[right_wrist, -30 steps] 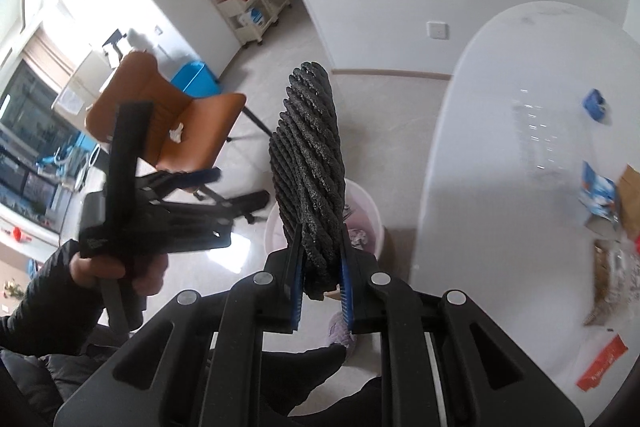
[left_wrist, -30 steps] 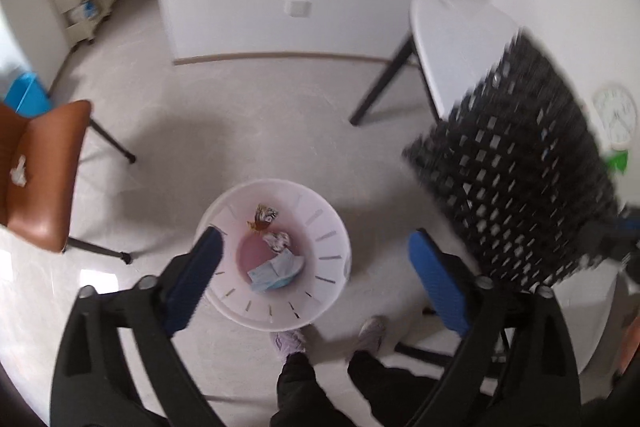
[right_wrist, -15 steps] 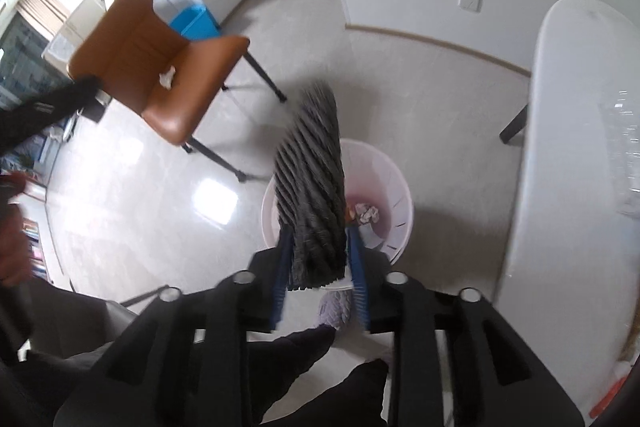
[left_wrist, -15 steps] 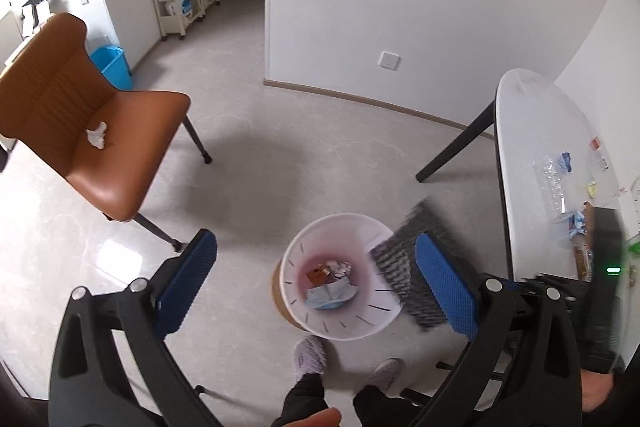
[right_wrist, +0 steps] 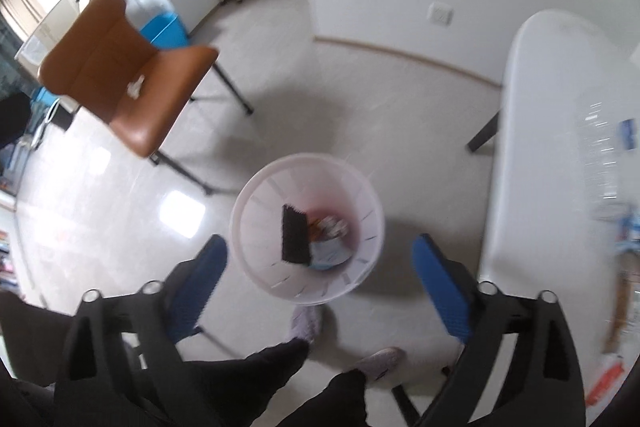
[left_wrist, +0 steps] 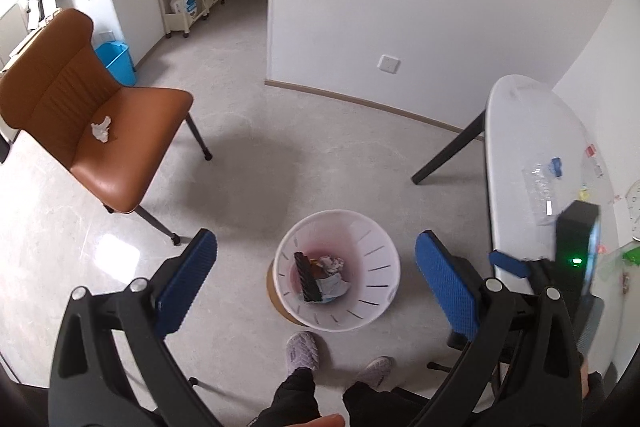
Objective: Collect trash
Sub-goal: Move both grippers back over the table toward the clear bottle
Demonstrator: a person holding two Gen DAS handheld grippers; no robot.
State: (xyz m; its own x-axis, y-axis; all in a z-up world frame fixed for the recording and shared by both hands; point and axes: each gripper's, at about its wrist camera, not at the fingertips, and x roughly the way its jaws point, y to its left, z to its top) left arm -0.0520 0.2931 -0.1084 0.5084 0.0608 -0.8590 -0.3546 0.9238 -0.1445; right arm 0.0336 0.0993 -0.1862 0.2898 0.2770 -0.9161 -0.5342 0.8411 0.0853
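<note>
Black mesh mat (left_wrist: pixel 307 277) is seen inside the white plastic bin (left_wrist: pixel 362 311); both the left gripper (left_wrist: pixel 316 281) and right gripper (right_wrist: pixel 320 273) are held wide apart.

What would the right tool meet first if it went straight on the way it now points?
Probably the white bin: the open right tool points down at its mouth, so it would reach the rim or the black mesh piece inside. Depth is unclear.
</note>
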